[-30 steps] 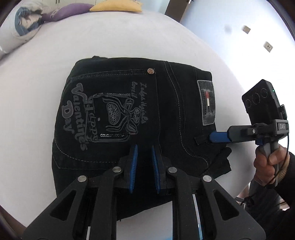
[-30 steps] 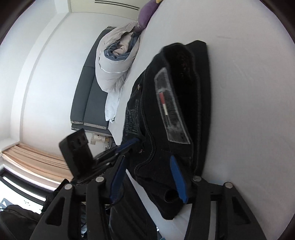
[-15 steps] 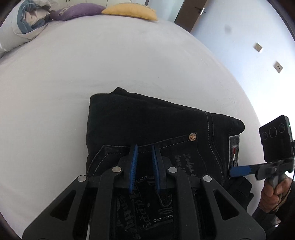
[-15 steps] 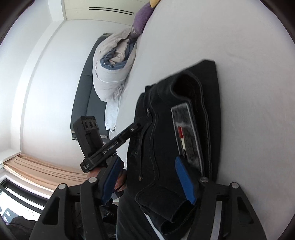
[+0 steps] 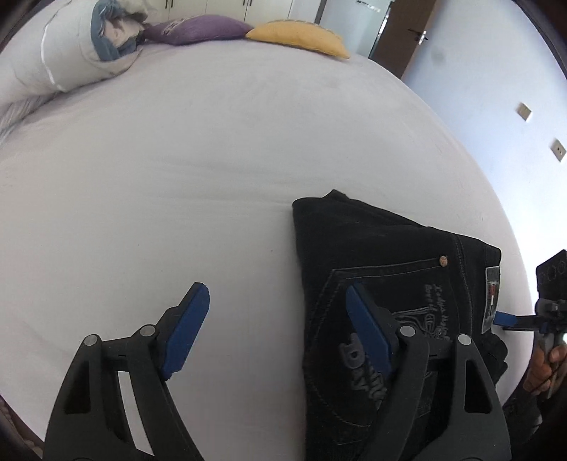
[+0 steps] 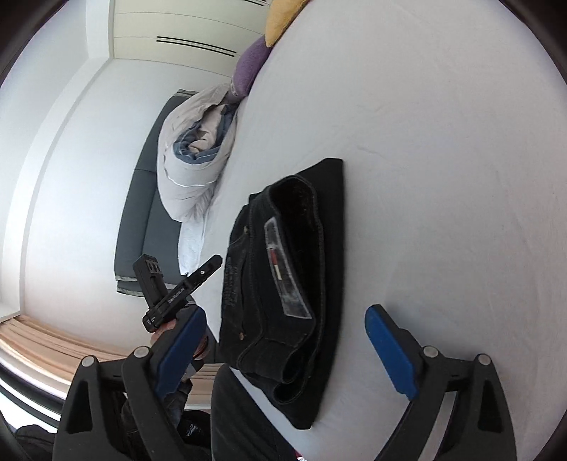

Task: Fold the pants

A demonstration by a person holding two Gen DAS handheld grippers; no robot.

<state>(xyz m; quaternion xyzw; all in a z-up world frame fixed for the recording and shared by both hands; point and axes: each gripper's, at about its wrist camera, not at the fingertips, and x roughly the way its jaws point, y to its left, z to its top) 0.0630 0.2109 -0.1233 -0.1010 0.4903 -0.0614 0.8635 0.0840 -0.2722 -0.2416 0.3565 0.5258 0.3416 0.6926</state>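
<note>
The black pants (image 5: 382, 269) lie folded into a compact bundle on the white bed (image 5: 212, 159), back pocket print and waist label up. My left gripper (image 5: 280, 329) is open wide and empty, its right finger over the pants' left part, its left finger over bare sheet. In the right wrist view the pants (image 6: 294, 283) lie near the bed's edge. My right gripper (image 6: 287, 347) is open wide and empty, just short of the bundle's near end. The left gripper (image 6: 212, 264) shows beside the pants there. The right gripper's blue tip (image 5: 503, 318) shows at the pants' right edge.
A rolled grey-white duvet (image 5: 53, 60), a purple pillow (image 5: 202, 28) and a yellow pillow (image 5: 301, 37) lie at the bed's far end. A wall with a door (image 5: 400, 39) stands on the right. A dark sofa (image 6: 149, 220) stands beside the bed.
Both grippers have opened wide. The left gripper has shifted left off the pants' middle and tilted up. The right gripper has drawn back from the bundle.
</note>
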